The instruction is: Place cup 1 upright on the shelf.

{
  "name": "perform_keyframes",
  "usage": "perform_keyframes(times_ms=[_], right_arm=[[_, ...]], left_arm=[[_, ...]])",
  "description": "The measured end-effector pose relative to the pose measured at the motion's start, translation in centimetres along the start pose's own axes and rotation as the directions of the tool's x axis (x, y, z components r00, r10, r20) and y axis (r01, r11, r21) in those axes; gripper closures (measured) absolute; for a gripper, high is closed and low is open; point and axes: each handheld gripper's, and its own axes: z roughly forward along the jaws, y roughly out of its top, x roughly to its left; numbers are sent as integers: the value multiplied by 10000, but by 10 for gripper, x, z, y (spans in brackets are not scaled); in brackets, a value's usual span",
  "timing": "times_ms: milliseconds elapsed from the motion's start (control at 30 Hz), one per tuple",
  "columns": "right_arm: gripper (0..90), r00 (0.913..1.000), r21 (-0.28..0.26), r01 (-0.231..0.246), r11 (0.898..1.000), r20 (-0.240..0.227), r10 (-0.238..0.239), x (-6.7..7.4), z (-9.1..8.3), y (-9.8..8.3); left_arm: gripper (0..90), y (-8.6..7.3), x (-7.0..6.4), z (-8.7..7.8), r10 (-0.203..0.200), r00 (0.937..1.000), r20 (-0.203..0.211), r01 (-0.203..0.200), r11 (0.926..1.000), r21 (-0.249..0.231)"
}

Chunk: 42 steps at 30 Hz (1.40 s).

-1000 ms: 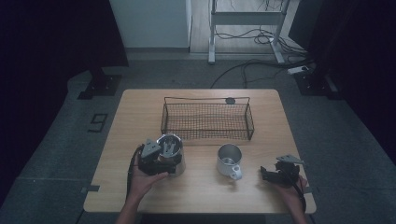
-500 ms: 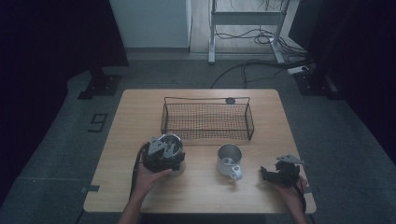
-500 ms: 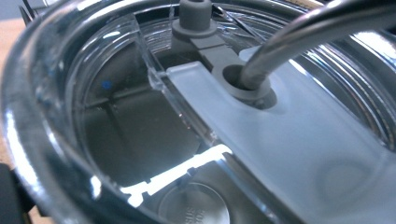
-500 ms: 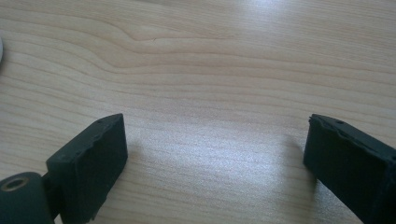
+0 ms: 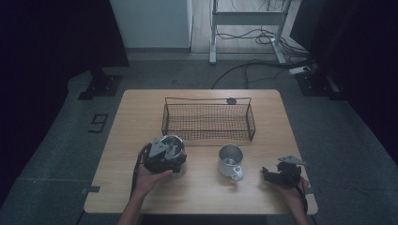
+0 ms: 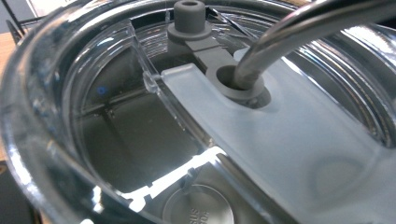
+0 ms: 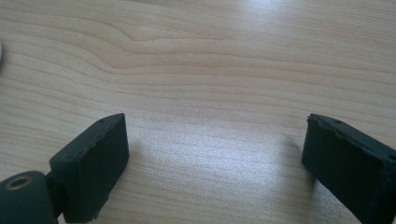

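A: Tumbler near the front left of the table, just ahead of the basket's left end. We see the left gripper right over it in the high view, hand wrapped behind.

B: And in the left gripper view we look straight at its clear lid, with a metal straw going through a grey grommet. We cannot see the jaws there, so we cannot tell whether the left gripper clamps anything.

A: Agreed. The mug stands upright between our two hands, apart from the tumbler and from the basket.

B: Right gripper sits low near the front right edge, well clear of the mug. In the right gripper view its jaws stand apart over bare wood, nothing between them. They have just been closing a little.

A: The basket is wire and sits mid-table, and a small dark disc lies behind its far rim.
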Motion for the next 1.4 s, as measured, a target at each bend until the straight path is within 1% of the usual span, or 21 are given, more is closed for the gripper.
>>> perform_keyframes(times_ms=[100, 200, 267, 333, 467, 567, 600, 667, 800, 967, 1033, 1067, 1233, 1400], right_arm=[[79, 10000, -35, -46, 10000, 28, 46, 0, 0, 0], [80, 10000, -39, -53, 10000, 35, 53, 0, 0, 0], [80, 10000, -37, -53, 10000, 35, 53, 0, 0, 0], [81, 10000, -43, -51, 10000, 36, 51, 0, 0, 0], [81, 10000, -43, -55, 10000, 34, 55, 0, 0, 0], [81, 10000, -42, -56, 10000, 32, 56, 0, 0, 0], [81, 10000, -44, -53, 10000, 32, 54, 0, 0, 0], [81, 10000, -43, -54, 10000, 31, 54, 0, 0, 0], [81, 10000, -41, -55, 10000, 32, 55, 0, 0, 0], [81, 10000, -40, -54, 10000, 33, 55, 0, 0, 0], [81, 10000, -41, -55, 10000, 34, 55, 0, 0, 0], [81, 10000, -40, -53, 10000, 34, 53, 0, 0, 0], [81, 10000, -42, -53, 10000, 35, 53, 0, 0, 0], [83, 10000, -46, -56, 10000, 39, 56, 0, 0, 0]], left_arm=[[35, 0, 0, 0, 25, 10000, 2, -25, 10000, 10], [35, 3, -1, 0, 218, 9997, -89, -217, 9997, 82], [35, 6, -3, -3, 271, 9996, -123, -271, 9996, -18], [35, 10, -4, -8, 248, 9997, -35, -248, 9995, -175], [35, 16, -6, -14, 247, 9997, 0, -247, 9995, -172], [36, 23, -7, -18, 235, 9997, -77, -236, 9996, -134], [36, 27, -7, -22, 278, 9995, -157, -281, 9994, -204], [35, 30, -7, -24, 269, 9995, -181, -273, 9992, -275], [36, 38, -6, -29, 165, 9998, -122, -171, 9987, -474], [36, 45, -4, -30, 108, 9998, -182, -118, 9985, -536], [36, 48, -2, -30, 25, 9999, -142, -34, 9981, -616], [36, 50, -1, -29, 11, 10000, -60, -15, 9981, -618], [36, 53, 0, -26, 69, 9999, -83, -74, 9983, -579], [36, 55, -1, -23, 99, 9999, -18, -100, 9983, -570]])
